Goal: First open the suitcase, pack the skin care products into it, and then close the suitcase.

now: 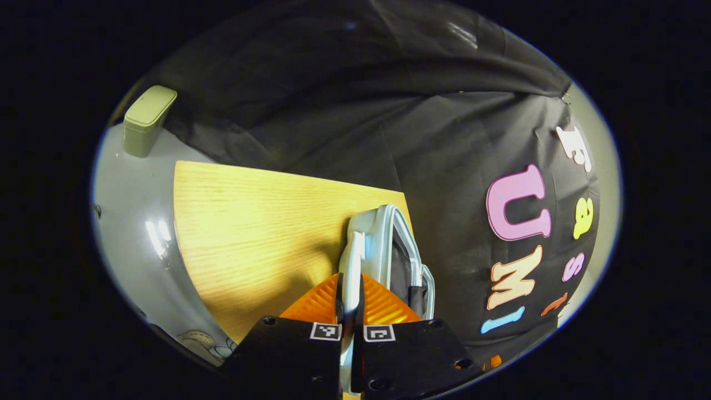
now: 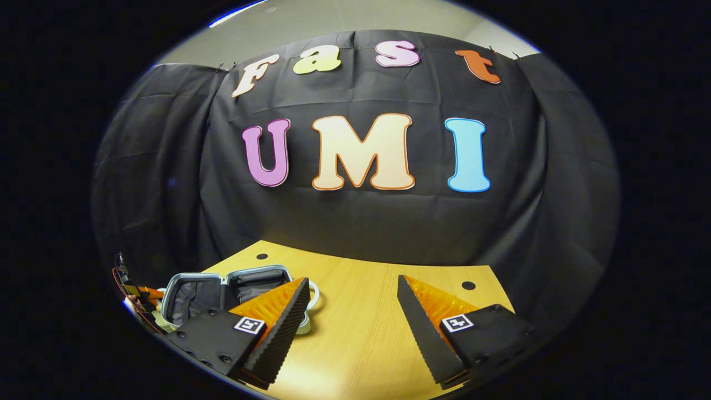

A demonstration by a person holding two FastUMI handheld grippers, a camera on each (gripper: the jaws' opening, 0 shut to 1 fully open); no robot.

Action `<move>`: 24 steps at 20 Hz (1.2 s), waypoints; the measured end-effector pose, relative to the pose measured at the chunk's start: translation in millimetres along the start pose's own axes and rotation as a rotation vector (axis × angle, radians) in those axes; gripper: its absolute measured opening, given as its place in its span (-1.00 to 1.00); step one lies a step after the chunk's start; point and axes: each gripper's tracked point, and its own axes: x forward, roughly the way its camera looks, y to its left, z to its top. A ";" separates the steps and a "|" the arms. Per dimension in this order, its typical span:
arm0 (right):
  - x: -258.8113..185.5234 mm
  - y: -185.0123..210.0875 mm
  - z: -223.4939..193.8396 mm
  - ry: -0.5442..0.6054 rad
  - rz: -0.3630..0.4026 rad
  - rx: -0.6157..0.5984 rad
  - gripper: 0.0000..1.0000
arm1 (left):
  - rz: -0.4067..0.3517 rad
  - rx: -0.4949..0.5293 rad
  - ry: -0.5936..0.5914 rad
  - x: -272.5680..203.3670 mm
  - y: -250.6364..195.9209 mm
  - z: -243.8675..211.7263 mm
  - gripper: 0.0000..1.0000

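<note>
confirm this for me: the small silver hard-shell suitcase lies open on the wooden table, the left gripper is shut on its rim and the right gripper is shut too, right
Not quite: the right gripper is open, its fingers spread wide over the wooden table, as the right gripper view shows. The small silver hard-shell suitcase does lie open, and the left gripper is shut on its rim.

The suitcase (image 2: pixel 233 291) is lying open on the table (image 2: pixel 361 328), left of the right gripper (image 2: pixel 350 328); its edge is sitting between the left gripper's (image 1: pixel 350 289) fingers.
</note>
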 end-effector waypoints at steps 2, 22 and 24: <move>-0.2 -6.1 2.3 -0.010 -0.004 -0.001 0.99 | -0.038 0.023 -0.031 -14.5 -36.9 12.3 -1.00; -65.4 -99.8 23.1 -0.131 -0.143 0.045 0.99 | -0.377 0.522 0.263 95.0 -382.2 -215.2 -1.00; -72.5 -106.2 21.6 -0.137 -0.154 0.047 0.99 | -0.340 0.557 0.325 118.2 -381.2 -252.4 -1.00</move>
